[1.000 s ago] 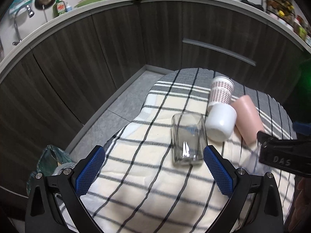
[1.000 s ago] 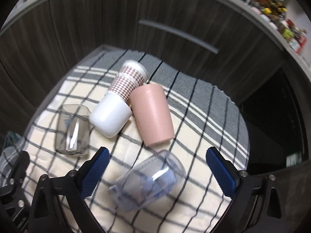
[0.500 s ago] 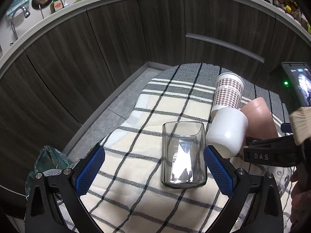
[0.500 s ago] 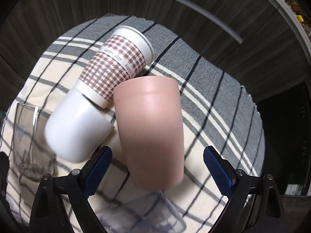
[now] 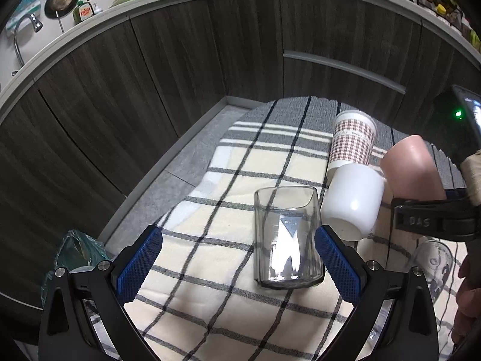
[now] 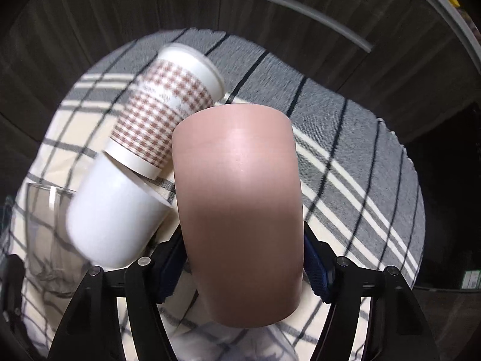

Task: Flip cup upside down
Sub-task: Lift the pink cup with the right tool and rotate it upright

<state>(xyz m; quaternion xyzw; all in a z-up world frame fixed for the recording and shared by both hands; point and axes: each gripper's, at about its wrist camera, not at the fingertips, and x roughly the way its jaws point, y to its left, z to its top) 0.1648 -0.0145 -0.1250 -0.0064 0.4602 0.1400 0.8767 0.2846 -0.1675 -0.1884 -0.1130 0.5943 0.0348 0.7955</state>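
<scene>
**Fig.: Right gripper closed on pink cup; left gripper open by glass**

Right wrist view: right gripper (image 6: 243,266) has both blue pads pressed against the sides of the pink cup (image 6: 240,210), near its wider end; the cup lies on its side along the fingers, narrower end pointing away from the camera. Just left of it, touching, a white cup (image 6: 114,210) lies on its side w/ a brown-checked paper cup (image 6: 165,105) lying at its open end; whether nested inside it cannot be told. All rest on a plaid cloth (image 6: 345,156) covering the desk.

Left wrist view: left gripper (image 5: 237,258) is spread wide, holding nothing. A clear glass tumbler (image 5: 285,237) lies on the cloth, close to the right-hand pad (image 5: 336,264); contact cannot be told. Another clear cup (image 5: 433,258) lies farther right, partly hidden behind the right gripper's black body. Dark wood cabinet fronts (image 5: 150,90) stand behind the desk.
</scene>
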